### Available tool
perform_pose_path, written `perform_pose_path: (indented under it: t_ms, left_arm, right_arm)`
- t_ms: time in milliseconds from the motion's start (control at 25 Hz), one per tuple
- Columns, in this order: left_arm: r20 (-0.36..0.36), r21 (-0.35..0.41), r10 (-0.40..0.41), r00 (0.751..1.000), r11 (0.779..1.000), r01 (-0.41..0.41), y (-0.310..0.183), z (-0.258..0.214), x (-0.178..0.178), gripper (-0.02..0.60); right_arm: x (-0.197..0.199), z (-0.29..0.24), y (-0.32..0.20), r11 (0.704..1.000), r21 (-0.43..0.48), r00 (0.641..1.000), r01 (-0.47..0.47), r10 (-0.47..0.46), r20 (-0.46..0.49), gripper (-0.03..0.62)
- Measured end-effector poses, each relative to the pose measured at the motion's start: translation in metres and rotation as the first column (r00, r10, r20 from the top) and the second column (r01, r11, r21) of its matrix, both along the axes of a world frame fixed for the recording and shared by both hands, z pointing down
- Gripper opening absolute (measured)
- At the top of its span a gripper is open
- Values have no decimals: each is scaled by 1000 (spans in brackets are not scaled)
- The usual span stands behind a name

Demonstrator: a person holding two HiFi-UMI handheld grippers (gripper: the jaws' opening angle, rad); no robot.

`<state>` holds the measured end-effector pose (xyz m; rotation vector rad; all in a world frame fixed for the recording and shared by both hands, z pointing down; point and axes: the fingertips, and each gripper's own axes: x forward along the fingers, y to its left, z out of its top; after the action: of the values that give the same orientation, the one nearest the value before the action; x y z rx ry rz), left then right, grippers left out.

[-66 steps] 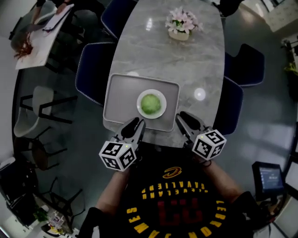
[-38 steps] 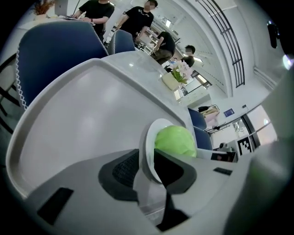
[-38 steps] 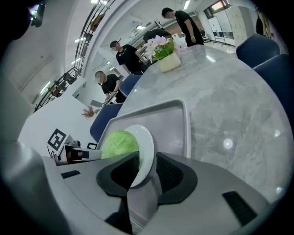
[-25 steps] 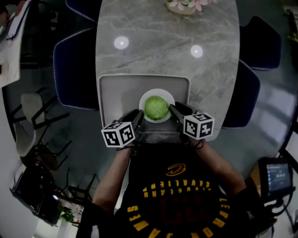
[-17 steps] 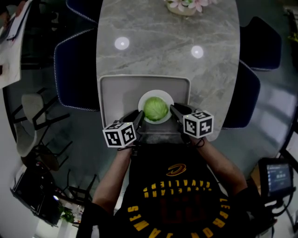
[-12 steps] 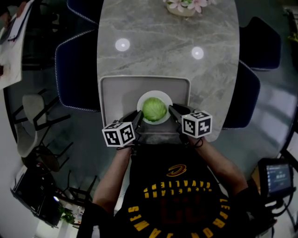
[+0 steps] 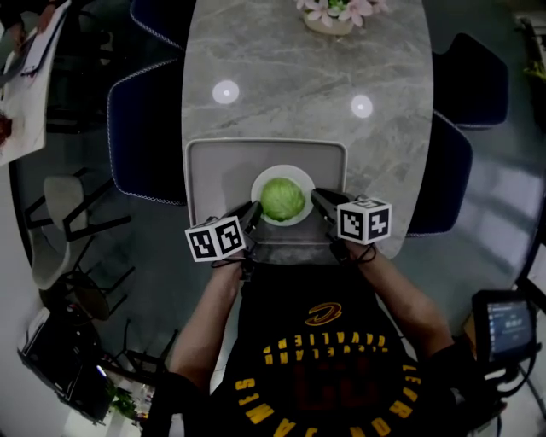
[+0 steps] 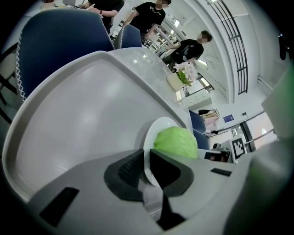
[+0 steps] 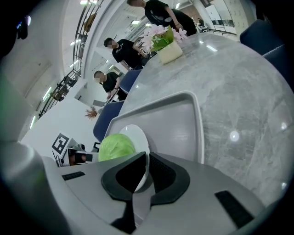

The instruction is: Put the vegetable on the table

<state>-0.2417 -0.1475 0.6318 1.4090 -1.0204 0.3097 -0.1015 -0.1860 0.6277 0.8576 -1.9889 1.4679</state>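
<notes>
Left gripper (image 7: 253, 207) clamped on the near-left rim of the plate (image 7: 282, 169). Right gripper (image 7: 317, 198) just closing on the near-right rim (rim edge-on between the pads, both against it). On the plate, between the two grippers, a round green cabbage (image 7: 282, 198). Under the plate, a grey tray (image 7: 222, 166), set at the near edge of the marble table (image 7: 307, 77). Dark blue chairs (image 7: 145, 128) along both sides. Farthest off, a pot of pink flowers (image 7: 328, 13) at the table's far end.

Green veg (image 7: 282, 198); white plate (image 7: 256, 189); lt-grey tray (image 7: 220, 169); grey marble-veined table (image 7: 307, 68); navy chairs (image 7: 145, 128) w/ white-stitched edges
</notes>
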Motion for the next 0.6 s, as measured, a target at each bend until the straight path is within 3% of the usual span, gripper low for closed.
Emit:
perform_pose_path:
  t_ms: [320,600]
  left_arm:
    - [-32,-17,-5,999,1000,4,-4,-1,7,37]
    - [-124,-23,7,992,1000,-10,21,-33,10,31]
  right_arm:
    - [7,6,-1,999,-28,998,-40,41,41,32]
    - [12,-27,27,995,-56,994,-84,88,59,32]
